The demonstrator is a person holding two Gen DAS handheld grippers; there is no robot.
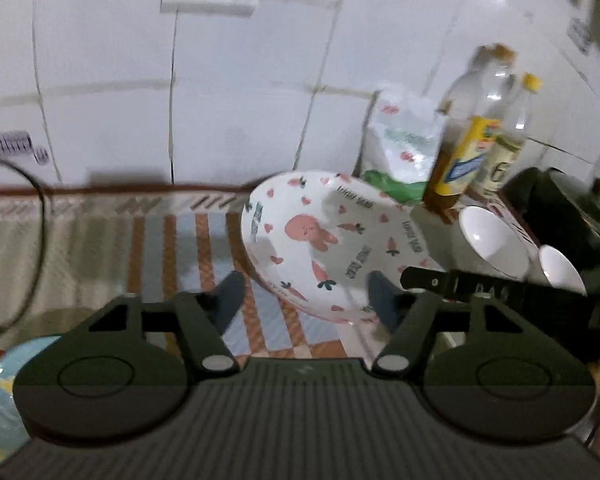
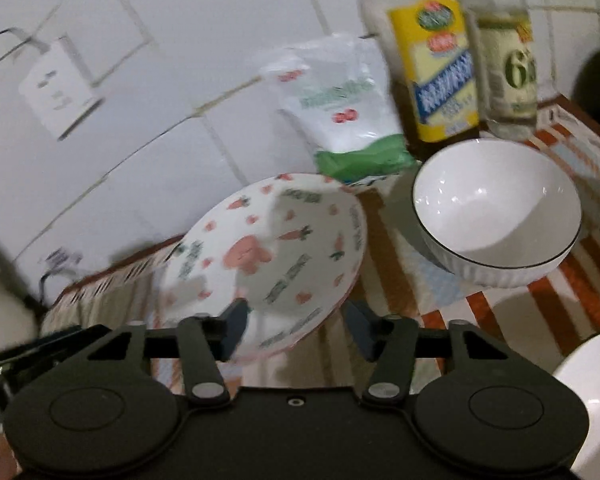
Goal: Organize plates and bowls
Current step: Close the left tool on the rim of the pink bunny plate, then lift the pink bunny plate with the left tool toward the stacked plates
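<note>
Both sets of fingers (image 1: 306,300) (image 2: 296,330) gape by the carrot-printed plate (image 2: 268,256); bottle label (image 2: 518,72) reads "6".

Each claw is matte black plastic. The left claw (image 1: 304,300) has a ribbed, grooved body, two rounded lobes each marked with an oval outline, and angled link arms pinned by silver-grey round rivets. Its fingers (image 1: 230,294) are dark blue-grey pads. The right claw (image 2: 296,326) looks alike, with a small round screw at the body's centre.
</note>
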